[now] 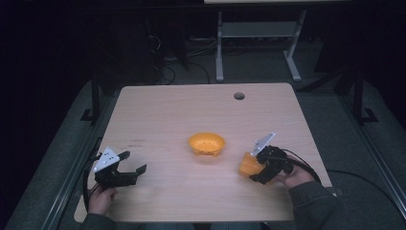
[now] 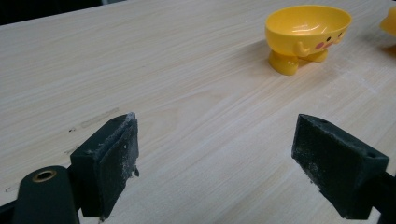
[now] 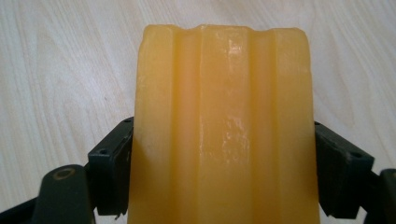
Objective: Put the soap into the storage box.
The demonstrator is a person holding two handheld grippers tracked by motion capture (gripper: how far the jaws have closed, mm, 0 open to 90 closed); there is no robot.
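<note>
Your right tongs (image 1: 256, 168) have their jaws closed on either side of the ribbed orange cup (image 1: 249, 164), so the pickup looks done; in the right gripper view the cup (image 3: 219, 130) sits squarely between the two black pads, its fluted wall running away from the camera over the tabletop (image 3: 56, 70). Whether it is lifted or resting on the wood I cannot tell. Your left tongs (image 1: 128, 168) stand wide open and hold nothing, with bare tabletop (image 2: 187, 116) between the jaws. The yellow footed bowl (image 1: 206, 143) stands ahead of both tongs, roughly between them, well apart from the left pair and nearer the right; from the left gripper view the bowl (image 2: 306, 35) is upright and looks empty. What appears to remain is carrying the cup over to that bowl and either tipping or setting it there.
</note>
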